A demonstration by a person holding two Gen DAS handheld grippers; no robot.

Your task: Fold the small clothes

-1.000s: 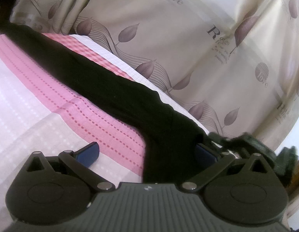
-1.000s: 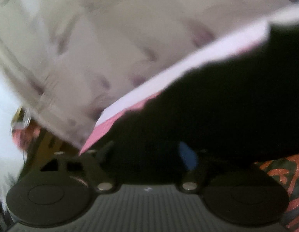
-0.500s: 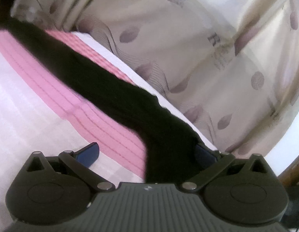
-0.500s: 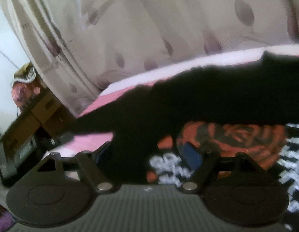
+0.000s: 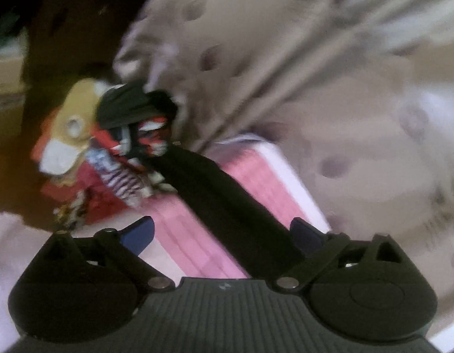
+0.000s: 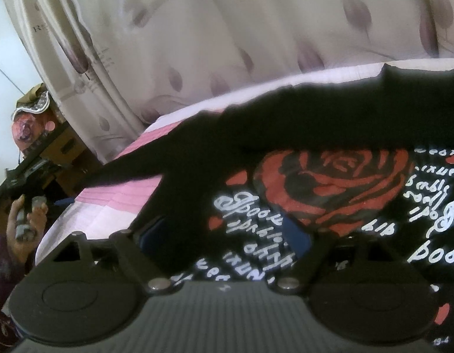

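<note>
Both claws on the black shirt

The left gripper (image 5: 224,232) stands wide, the black shirt (image 5: 227,206) running between its fingers; the right gripper (image 6: 224,235) stands wide too, the shirt's rose print (image 6: 329,188) just ahead, over the pink bedsheet (image 6: 121,197).

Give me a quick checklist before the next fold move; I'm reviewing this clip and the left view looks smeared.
1. Left gripper has black fabric between its fingers: ok, but the jaws stand wide, so the grip cannot be told.
2. Right gripper has the black T-shirt between its fingers: ok; clamping cannot be told.
3. Rose print faces up on the flat part: ok.
4. Folded black edge above the rose lies flat: not ok, wavy.
5. Pink bedsheet under the shirt is smooth: ok.
6. Left view sharpness: not ok, blurred.
</note>
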